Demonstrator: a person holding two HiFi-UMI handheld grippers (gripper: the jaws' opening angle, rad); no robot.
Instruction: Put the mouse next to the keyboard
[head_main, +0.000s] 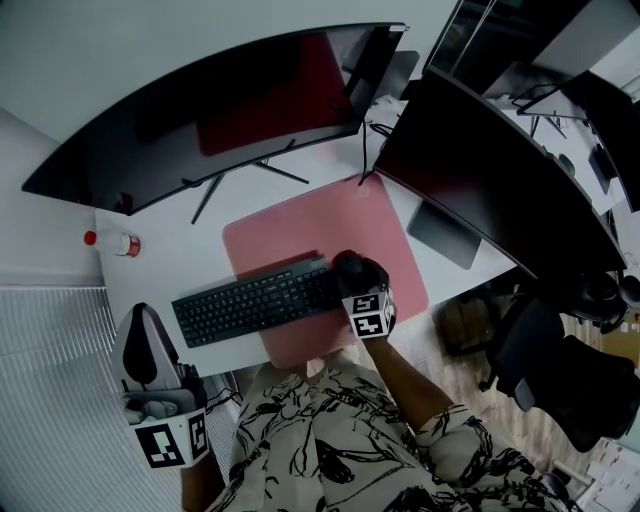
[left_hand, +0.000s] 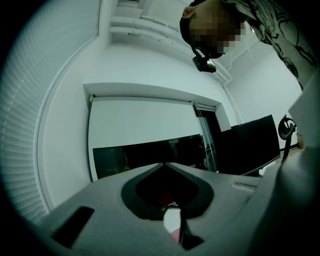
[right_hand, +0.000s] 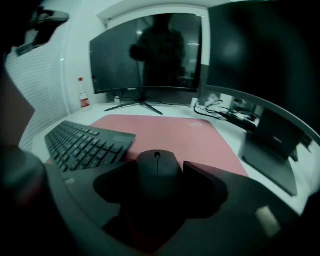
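The right claw (right_hand: 156, 165) is standing released around the mouse (right_hand: 158, 174) — a gap is showing beside it. The mouse is sitting on the pink mat (head_main: 330, 220), just right of the keyboard (head_main: 255, 303). The left claw (head_main: 146, 312) is hanging clenched, empty, at lower left.

Black mouse (right_hand: 159, 172): matte, upright, scroll wheel at its far end, flat on pink desk mat (right_hand: 170, 132). Black keyboard (head_main: 255, 305): slightly angled, right end on mat. The mouse lies just beside that end.

Blk mouse (right_hand: 158, 172), blk keyboard (right_hand: 85, 142), pink mat (right_hand: 170, 130), white desk (head_main: 150, 275).
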